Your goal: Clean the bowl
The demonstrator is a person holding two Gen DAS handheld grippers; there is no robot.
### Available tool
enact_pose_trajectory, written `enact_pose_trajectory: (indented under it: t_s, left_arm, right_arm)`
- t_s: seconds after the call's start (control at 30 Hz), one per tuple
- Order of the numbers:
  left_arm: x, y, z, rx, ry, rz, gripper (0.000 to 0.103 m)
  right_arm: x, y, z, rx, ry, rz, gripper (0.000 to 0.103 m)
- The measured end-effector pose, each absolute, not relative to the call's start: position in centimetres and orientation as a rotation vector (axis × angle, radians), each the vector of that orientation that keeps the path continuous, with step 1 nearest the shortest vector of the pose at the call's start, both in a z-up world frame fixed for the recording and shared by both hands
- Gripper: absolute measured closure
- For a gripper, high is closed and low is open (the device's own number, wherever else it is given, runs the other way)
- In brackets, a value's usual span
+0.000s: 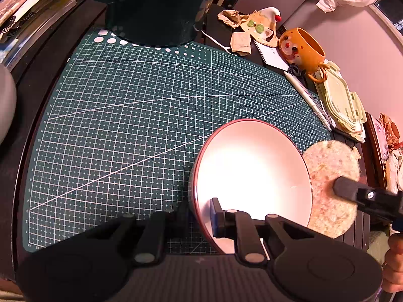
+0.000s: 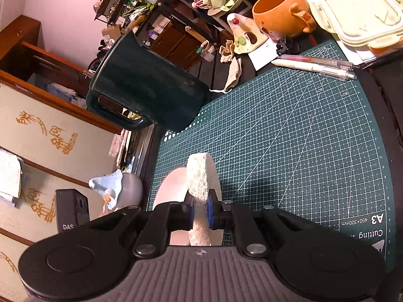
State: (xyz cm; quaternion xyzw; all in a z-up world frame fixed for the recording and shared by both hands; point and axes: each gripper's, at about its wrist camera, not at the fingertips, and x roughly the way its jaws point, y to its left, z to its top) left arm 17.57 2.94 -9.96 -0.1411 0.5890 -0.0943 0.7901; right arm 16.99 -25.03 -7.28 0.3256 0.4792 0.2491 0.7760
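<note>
A white bowl (image 1: pixel 252 173) with a red rim is tipped up on its edge over the green cutting mat (image 1: pixel 126 125). My left gripper (image 1: pixel 201 216) is shut on its near rim, one finger inside and one outside. A round, pale sponge (image 1: pixel 330 176) hangs just past the bowl's right rim, outside the hollow, with my right gripper (image 1: pixel 340 185) shut on it. In the right wrist view the sponge (image 2: pixel 202 178) shows edge-on between the blue pads of the right gripper (image 2: pixel 200 212), with the bowl (image 2: pixel 173 186) right behind it. Whether sponge and bowl touch I cannot tell.
A dark green jug (image 1: pixel 151 7) stands at the mat's far edge. At the far right are an orange mug (image 1: pixel 302 47), two pens (image 1: pixel 307 98) and a pale lidded container (image 1: pixel 340 105). A hand (image 1: pixel 395 264) shows at the lower right.
</note>
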Motion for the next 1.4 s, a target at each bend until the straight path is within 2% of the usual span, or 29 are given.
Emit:
enact_pose_trajectory:
  t_s: [0.33, 0.73, 1.1, 1.4]
  left_arm:
    - [17.6, 2.8, -9.9, -0.302, 1.268, -0.202, 0.088]
    - [17.6, 3.0, -9.9, -0.302, 1.269, -0.202, 0.088]
    - [17.5, 2.9, -9.8, -0.301, 1.269, -0.202, 0.088]
    - [17.5, 3.0, -9.8, -0.305, 1.27, -0.2, 0.088]
  right_arm:
    - [17.6, -23.8, -10.0, 0.685, 1.136, 0.515, 0.093]
    - [16.8, -25.3, -6.6, 0.708, 1.018, 0.549, 0.093]
    - [17.7, -23.6, -10.1, 0.657, 1.14, 0.519, 0.093]
    - [16.9, -25.2, -7.1, 0.712, 1.032, 0.552, 0.093]
